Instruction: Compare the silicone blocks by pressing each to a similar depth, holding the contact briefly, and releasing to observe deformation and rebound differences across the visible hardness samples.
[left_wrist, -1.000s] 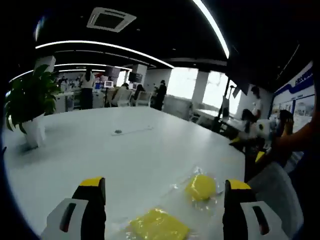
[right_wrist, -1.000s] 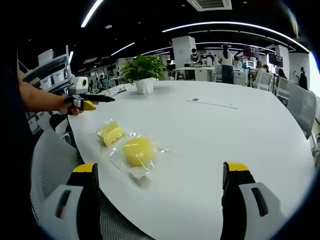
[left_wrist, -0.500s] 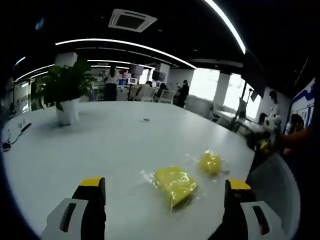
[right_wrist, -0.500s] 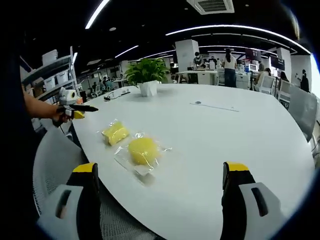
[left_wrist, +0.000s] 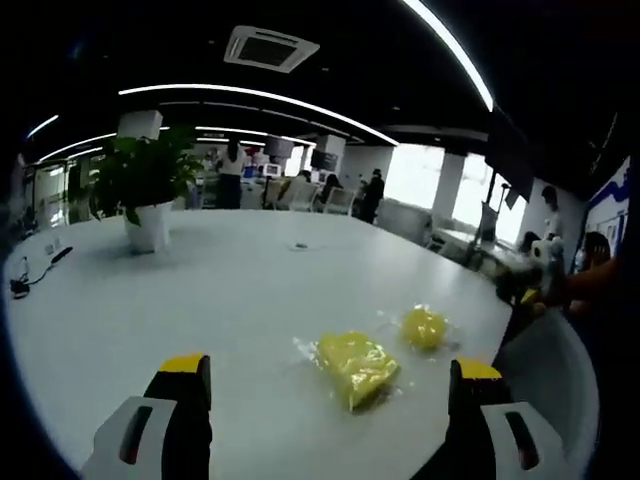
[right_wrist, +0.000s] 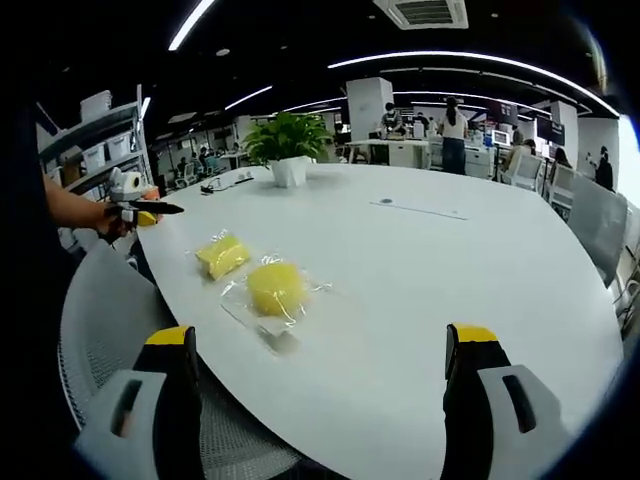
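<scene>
Silicone blocks, a square one (left_wrist: 356, 362) and a round one (right_wrist: 275, 288), lie bagged just beside each other near the table (right_wrist: 440, 270) edge, untouched, as both wide-open tools (left_wrist: 325, 420) (right_wrist: 320, 420) hover short; approach comes before pressing.

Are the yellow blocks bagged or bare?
Bagged: clear plastic surrounds the round block and the square block on the table.

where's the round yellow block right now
In the right gripper view the round yellow block lies bagged on the white table near its edge, beside the square yellow block.
</scene>
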